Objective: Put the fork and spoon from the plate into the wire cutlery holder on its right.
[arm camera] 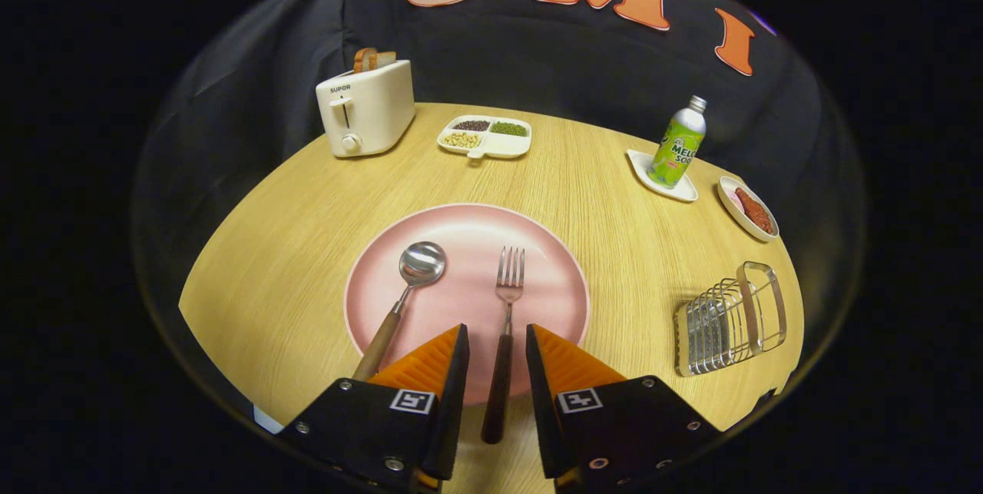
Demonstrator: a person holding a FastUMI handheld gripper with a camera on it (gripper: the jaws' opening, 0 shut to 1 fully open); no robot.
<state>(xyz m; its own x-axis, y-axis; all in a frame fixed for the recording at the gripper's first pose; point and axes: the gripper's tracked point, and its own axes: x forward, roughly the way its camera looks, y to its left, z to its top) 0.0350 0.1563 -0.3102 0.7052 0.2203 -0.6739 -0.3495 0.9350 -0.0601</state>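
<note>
Where plate [468, 233] meets wooden table [599, 187], gripper [497, 340] gapes

The tongs [498, 340] are parted, their two fingers [430, 367] reaching forward side by side with a clear gap between them. Neither finger presses on anything; the tips taper to narrow wedges that lean slightly toward one another, the inner faces flat and ridged. Each finger is mounted on a dark block carrying a small square marker on its upper face, with screw heads showing along the blocks' edges. The tongs are held low and tilted downward over the bench [307, 248], roughly level from side to side, both fingers equally far forward.
</note>
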